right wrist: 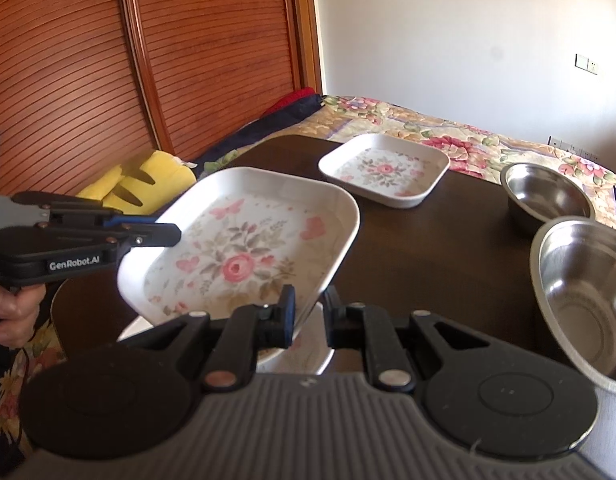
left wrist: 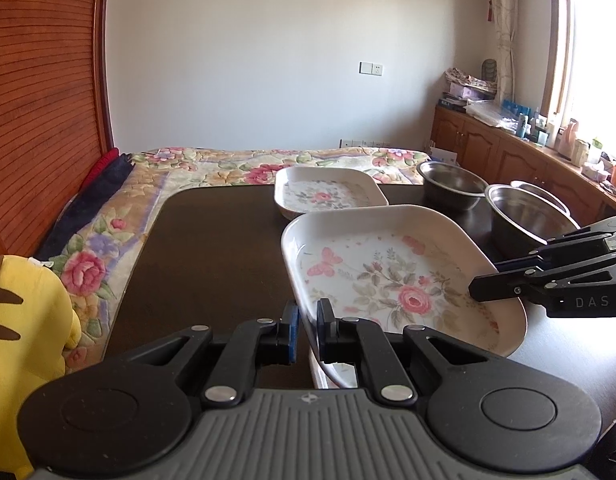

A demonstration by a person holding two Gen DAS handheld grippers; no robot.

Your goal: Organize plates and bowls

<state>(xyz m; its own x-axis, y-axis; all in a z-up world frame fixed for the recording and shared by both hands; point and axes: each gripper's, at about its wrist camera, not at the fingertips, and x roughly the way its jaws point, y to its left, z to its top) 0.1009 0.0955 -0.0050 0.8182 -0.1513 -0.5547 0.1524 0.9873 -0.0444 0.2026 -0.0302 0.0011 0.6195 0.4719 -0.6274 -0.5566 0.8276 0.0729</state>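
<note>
Held tilted above the dark worktop (left wrist: 211, 248), white rectangular floral plate (left wrist: 388, 276): left tongs (left wrist: 306, 322) clamped on its near-left rim, right tongs (right wrist: 310, 312) clamped on its near-right edge, another plate directly beneath.
</note>
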